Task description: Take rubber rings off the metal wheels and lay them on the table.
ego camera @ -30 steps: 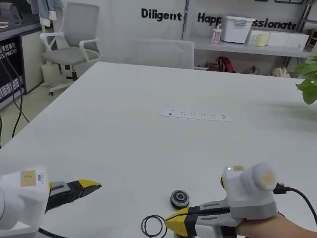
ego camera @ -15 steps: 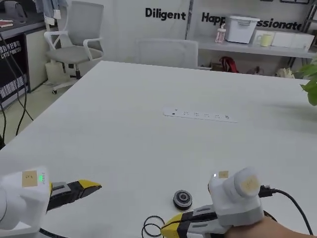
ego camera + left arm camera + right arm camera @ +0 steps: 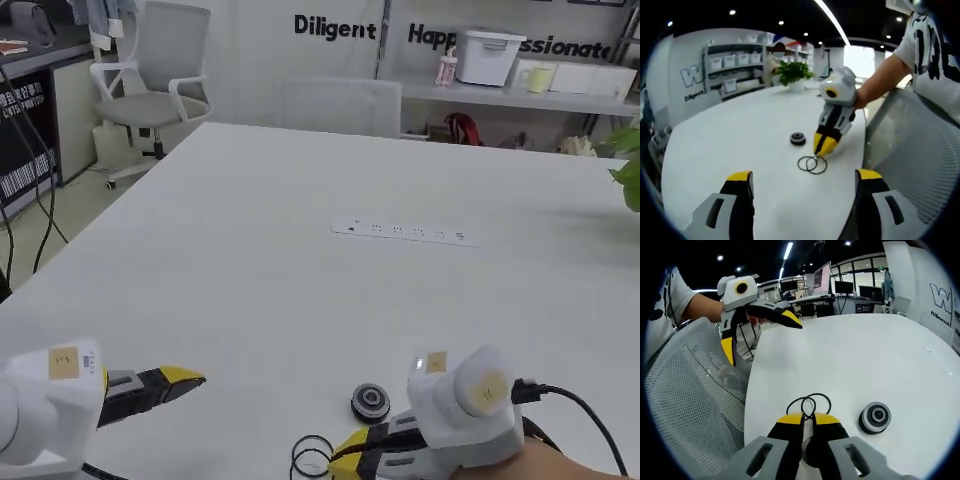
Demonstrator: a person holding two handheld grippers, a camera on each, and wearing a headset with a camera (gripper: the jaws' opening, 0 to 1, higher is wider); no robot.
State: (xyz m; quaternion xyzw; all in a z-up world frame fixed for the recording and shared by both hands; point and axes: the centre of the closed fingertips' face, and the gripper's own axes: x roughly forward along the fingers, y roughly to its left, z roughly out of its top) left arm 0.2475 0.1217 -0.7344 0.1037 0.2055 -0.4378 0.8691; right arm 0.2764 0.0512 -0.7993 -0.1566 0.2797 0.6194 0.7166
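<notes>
Two: counted that many rubber rings lying flat and overlapped on the desk, near its front edge. Found the right hand-held gripper down at that overlap, jaws pressed together, tips touching the rubber. Could not tell about any rubber actually nipped between them. Saw the left hand-held gripper held well apart to the side, above the desk, jaws spread wide, holding nothing. Spotted one small metal wheel lying flat just beside the rings, touched by neither gripper. Noted a dark outer band around its bright hub, but could not say for certain: bare rim, or a ring not yet taken off. Judged the step as the lay-down, very nearly done. Called next for easing the right jaws apart and lifting clear without dragging the loops. Then, given rubber left on that wheel, needed one gripper to pin the hub and the other to catch the band's edge and peel. Fiddly, that, with so thin a lip on so small a wheel.
</notes>
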